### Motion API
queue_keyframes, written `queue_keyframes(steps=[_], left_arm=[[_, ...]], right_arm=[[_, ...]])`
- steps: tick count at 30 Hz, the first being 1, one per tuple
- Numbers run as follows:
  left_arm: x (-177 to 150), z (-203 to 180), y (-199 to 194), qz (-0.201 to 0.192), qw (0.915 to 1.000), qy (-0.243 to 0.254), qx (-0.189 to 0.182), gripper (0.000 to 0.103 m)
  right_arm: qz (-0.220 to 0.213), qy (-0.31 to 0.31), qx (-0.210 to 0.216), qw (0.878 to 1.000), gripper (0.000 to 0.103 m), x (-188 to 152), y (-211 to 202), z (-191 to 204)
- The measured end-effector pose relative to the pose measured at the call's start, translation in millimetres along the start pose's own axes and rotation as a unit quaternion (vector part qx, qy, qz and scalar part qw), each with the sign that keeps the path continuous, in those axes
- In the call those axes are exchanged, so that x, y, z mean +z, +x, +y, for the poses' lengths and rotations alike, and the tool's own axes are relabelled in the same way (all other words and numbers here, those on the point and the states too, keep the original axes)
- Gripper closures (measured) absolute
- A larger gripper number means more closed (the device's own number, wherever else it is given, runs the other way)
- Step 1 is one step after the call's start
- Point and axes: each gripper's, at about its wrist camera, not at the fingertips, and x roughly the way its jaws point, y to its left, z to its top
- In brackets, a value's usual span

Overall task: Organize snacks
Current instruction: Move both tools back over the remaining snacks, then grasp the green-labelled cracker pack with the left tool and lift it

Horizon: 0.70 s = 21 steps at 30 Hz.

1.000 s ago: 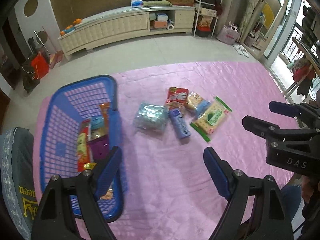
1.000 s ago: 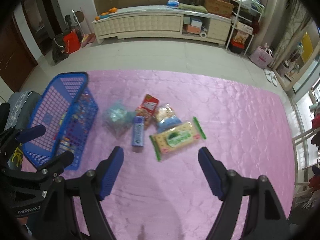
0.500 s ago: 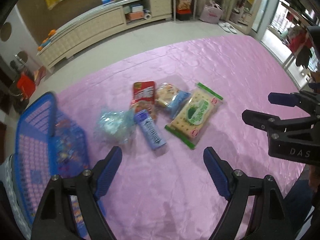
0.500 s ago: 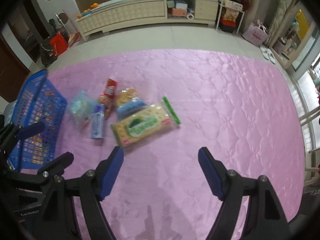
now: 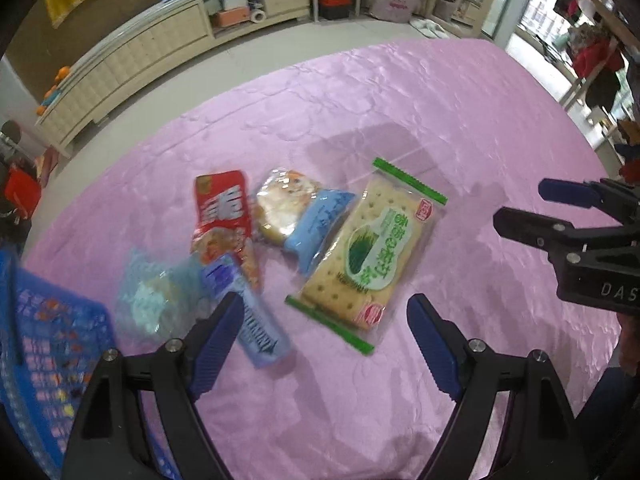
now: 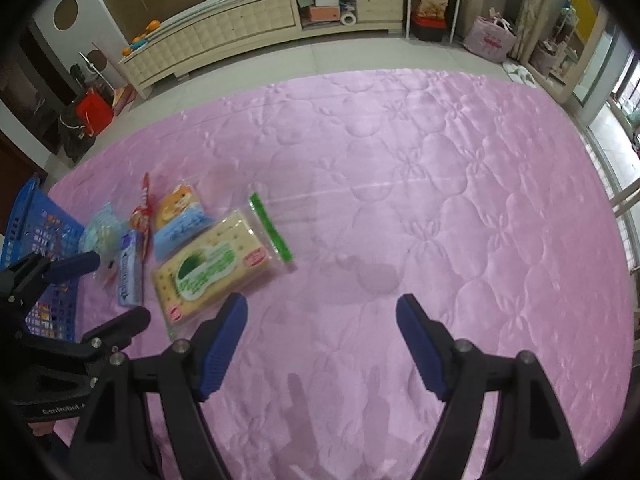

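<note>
Several snack packs lie together on the pink quilt (image 5: 460, 128): a green-edged cracker pack (image 5: 366, 250) (image 6: 212, 266), a blue and orange biscuit pack (image 5: 300, 216) (image 6: 180, 216), a red pack (image 5: 224, 216) (image 6: 143, 208), a blue bar (image 5: 248, 312) (image 6: 130, 270) and a clear pale-blue bag (image 5: 156, 296) (image 6: 100, 226). My left gripper (image 5: 324, 336) hangs open just above the near end of the cracker pack, holding nothing. My right gripper (image 6: 322, 334) is open over bare quilt, right of the crackers. The blue basket (image 5: 44, 344) (image 6: 36, 236), with snacks inside, stands at the left.
A long cream cabinet (image 6: 248, 28) with shelves runs along the far wall beyond the tiled floor. A red bag (image 6: 94, 114) and dark items sit at the far left. The quilt's right edge meets a window frame (image 6: 612, 184).
Both grippers have moved right and down toward the quilt. The snack pile looms larger; the basket has slid to the left edge of both views. Both jaws stay equally wide.
</note>
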Motion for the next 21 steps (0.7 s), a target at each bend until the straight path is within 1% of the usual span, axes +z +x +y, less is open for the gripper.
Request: queue_keyframes(steps=[2, 5, 10, 13, 16, 18, 20, 21], left_arm=[[4.3, -5.5, 9.3, 0.007, 0.9996, 0.026, 0.003, 0.021], [9.4, -13.2, 22.5, 0.021, 0.9985, 0.050, 0.003, 0.021], [15.9, -18.9, 44.2, 0.034, 0.9982, 0.049, -0.003, 0.021], [17.7, -26.1, 55.8, 0.039, 0.9980, 0.047, -0.018, 0.021], [18.7, -34.7, 63.9, 0.038, 0.9976, 0.053, -0.021, 0.021], [19.9, -41.8, 64.1, 0.026, 0.9979, 0.052, -0.028, 0.021], [18.3, -49.5, 63.3, 0.013, 0.9986, 0.044, -0.025, 0.021], [18.0, -53.4, 64.2, 0.010, 0.9986, 0.045, -0.027, 0.023]], right_arm=[[-0.006, 0.009, 0.003, 1.000, 0.022, -0.2, 1.9, -4.0], [-0.013, 0.012, 0.005, 1.000, 0.022, -2.5, 7.2, -9.1], [-0.001, 0.001, 0.005, 1.000, 0.022, -9.1, 19.8, -14.0], [-0.006, 0.007, 0.011, 1.000, 0.022, -8.0, 18.0, -20.9], [-0.012, 0.017, 0.000, 1.000, 0.022, -9.0, 16.5, -29.2], [-0.013, 0.022, -0.010, 1.000, 0.022, -11.6, 16.4, -35.5], [-0.010, 0.024, -0.013, 1.000, 0.022, -14.0, 16.2, -38.7], [-0.010, 0.023, -0.014, 1.000, 0.022, -14.4, 15.6, -40.1]])
